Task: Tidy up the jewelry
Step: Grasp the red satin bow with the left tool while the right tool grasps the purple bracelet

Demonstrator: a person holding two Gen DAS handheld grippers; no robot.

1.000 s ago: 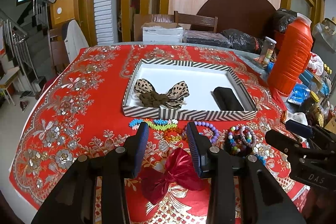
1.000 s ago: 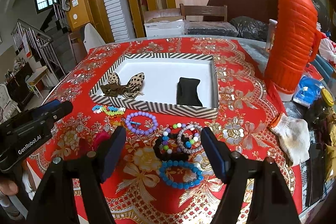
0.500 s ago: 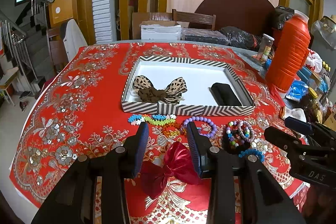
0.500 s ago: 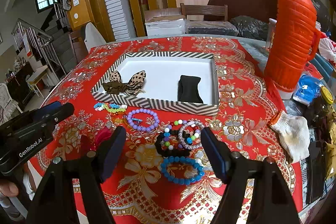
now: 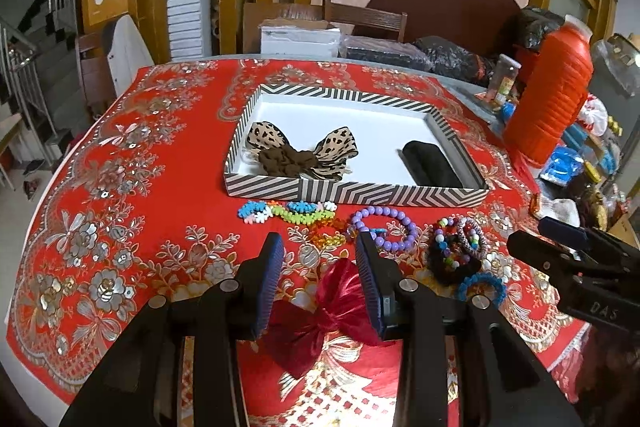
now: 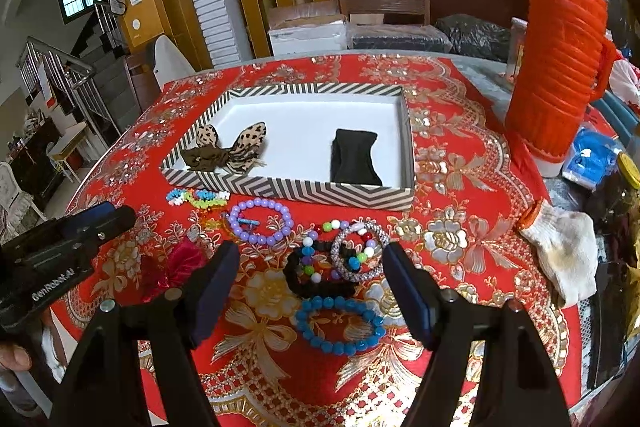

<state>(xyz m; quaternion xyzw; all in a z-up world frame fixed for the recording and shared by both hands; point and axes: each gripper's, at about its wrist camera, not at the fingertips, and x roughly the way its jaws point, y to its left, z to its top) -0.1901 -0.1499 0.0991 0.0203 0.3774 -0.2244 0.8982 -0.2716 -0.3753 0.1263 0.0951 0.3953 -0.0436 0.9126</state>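
Left gripper (image 5: 320, 267) hangs over the near edge of the desk (image 5: 120, 187), fingers (image 5: 272, 267) at a moderate gap, nothing clamped. Red satin bow (image 5: 340, 303) lies on the red floral cloth below and between them; its right loop sits close against the right finger, contact cannot be told.

Right gripper (image 6: 310, 283) fingers (image 6: 220, 275) spread wide, empty, above a cluster of bracelets: blue bead bracelet (image 6: 340, 325) nearest, black bracelet (image 6: 308, 279) with coloured beads just behind it, silver-grey beaded bracelet (image 6: 360, 255) overlapping that one on its right.

Purple bead bracelet (image 6: 260, 221) lies farther out, left of the cluster, near the box. Flat multicolour flower-bead strand (image 5: 288, 211) lies just in front of the box's front wall, to the left.

Striped box (image 5: 360, 193), black-and-white chevron walls, white floor, stands mid-desk. Inside: leopard-print bow (image 5: 300, 151) at front left, black folded cloth piece (image 5: 430, 163) at front right, the 2 well apart.

Orange thermos (image 6: 560, 47) upright at the desk's right side, beyond the cloth edge. White glove (image 6: 568, 251) lies on the right near it. Left gripper body enters the right wrist view at lower left, with a bit of a hand (image 6: 12, 359) under it.
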